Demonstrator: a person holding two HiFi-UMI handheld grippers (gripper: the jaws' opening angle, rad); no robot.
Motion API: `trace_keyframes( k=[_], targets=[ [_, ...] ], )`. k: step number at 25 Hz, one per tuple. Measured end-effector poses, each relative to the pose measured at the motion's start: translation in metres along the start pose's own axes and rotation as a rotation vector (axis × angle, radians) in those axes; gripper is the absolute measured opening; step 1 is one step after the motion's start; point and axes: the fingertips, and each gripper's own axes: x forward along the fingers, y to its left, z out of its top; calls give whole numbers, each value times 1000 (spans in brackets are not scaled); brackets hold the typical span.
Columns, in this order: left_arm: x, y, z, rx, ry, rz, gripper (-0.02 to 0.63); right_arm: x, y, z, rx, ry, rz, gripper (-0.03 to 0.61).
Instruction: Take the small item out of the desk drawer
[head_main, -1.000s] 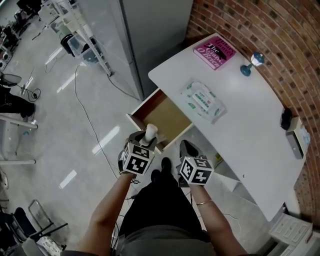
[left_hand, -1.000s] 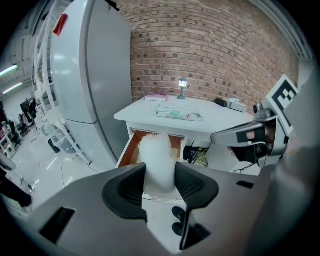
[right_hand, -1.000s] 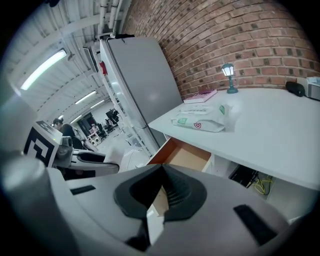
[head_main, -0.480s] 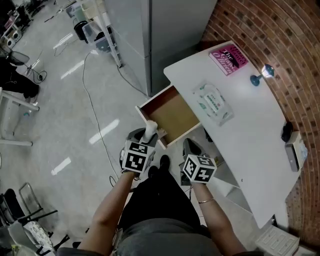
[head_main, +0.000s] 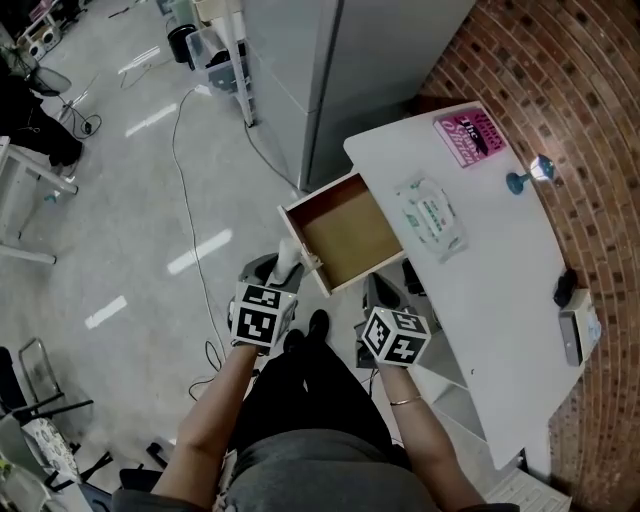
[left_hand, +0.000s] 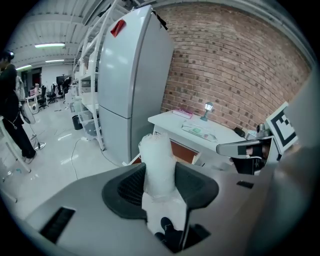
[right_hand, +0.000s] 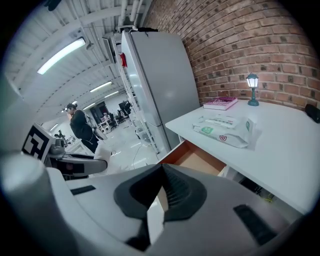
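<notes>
My left gripper (head_main: 285, 262) is shut on a small white translucent cylinder (head_main: 289, 256), held upright between the pads (left_hand: 159, 167) just outside the drawer's front left corner. The desk drawer (head_main: 345, 232) stands pulled out from the white desk (head_main: 500, 280), and its brown bottom shows nothing lying in it. Beside the left one, my right gripper (head_main: 378, 296) hangs in front of the drawer's right side. Its jaws are closed together (right_hand: 161, 192) with nothing between them. From the right gripper view the drawer (right_hand: 197, 159) lies ahead and below.
On the desk lie a pack of wipes (head_main: 432, 215), a pink book (head_main: 470, 135), a small blue lamp (head_main: 530, 175) and a dark object (head_main: 566, 287). A grey refrigerator (head_main: 340, 60) stands left of the desk. A cable (head_main: 190, 200) trails over the floor. A person (right_hand: 80, 130) stands far off.
The left gripper has drawn the white cylinder back from the drawer's front corner and rolled a little. The right gripper has shifted slightly along with it.
</notes>
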Motion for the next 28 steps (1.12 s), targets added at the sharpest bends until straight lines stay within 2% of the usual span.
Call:
trace_keyframes(
  k=[7, 28],
  targets=[
    [-11, 18, 2, -30, -28, 38, 184, 3, 13, 11, -26, -3, 40, 2],
    [-15, 32, -4, -114, -47, 61, 184, 9, 21, 9, -91, 46, 48, 0]
  ],
)
